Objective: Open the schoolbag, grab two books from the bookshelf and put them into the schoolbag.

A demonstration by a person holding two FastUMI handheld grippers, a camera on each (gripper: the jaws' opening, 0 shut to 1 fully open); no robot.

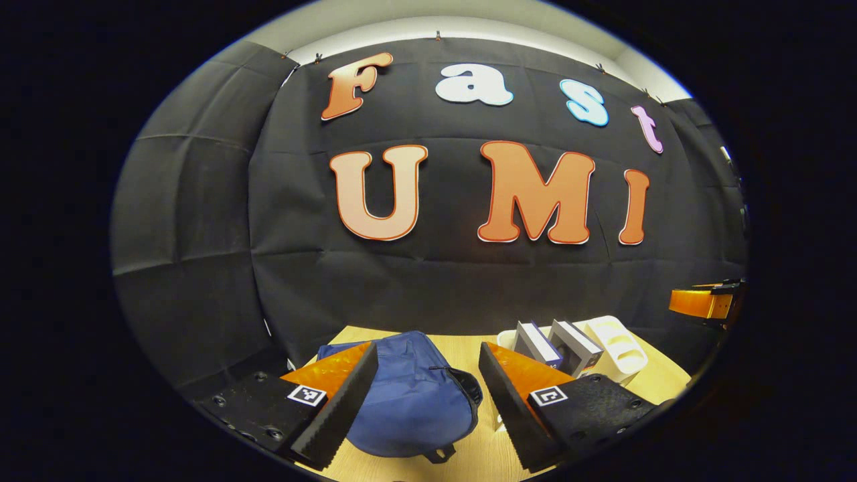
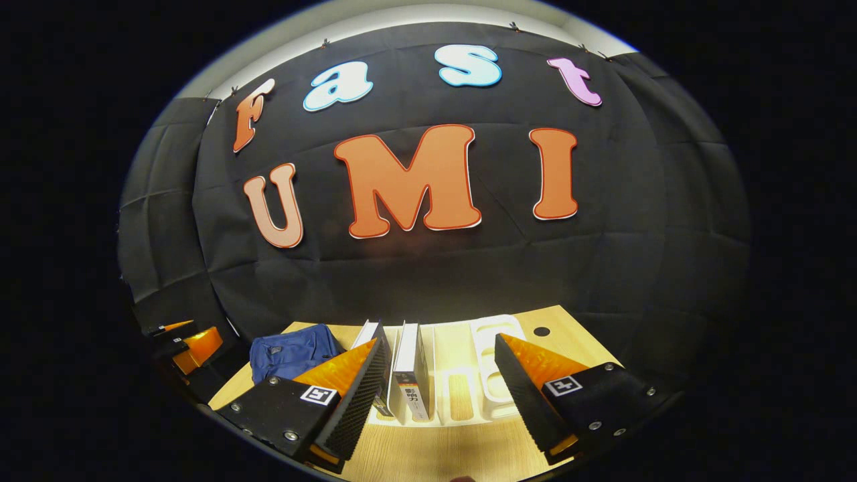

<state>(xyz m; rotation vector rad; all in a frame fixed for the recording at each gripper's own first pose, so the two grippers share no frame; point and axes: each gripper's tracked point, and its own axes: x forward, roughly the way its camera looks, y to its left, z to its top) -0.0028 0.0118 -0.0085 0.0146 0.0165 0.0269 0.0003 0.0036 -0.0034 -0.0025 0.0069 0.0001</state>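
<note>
Both grippers stand with their fingers spread wide and nothing between them. In the left gripper view, the left gripper (image 1: 422, 395) hangs above the wooden table (image 1: 663, 375), and the blue schoolbag (image 1: 408, 395) lies flat on the table in the gap between its fingers, untouched; its dark zip looks closed as far as can be told. To the right of the bag stands the white bookshelf (image 1: 612, 345) with two books (image 1: 556, 345) upright in it, leaning a little. In the right gripper view, the right gripper (image 2: 442, 395) faces the bookshelf (image 2: 492, 375), its fingers apart and touching neither book. The books (image 2: 410, 371) stand in the shelf's left slots; the schoolbag (image 2: 294, 355) lies farther left, near the left gripper (image 2: 191, 345).
</note>
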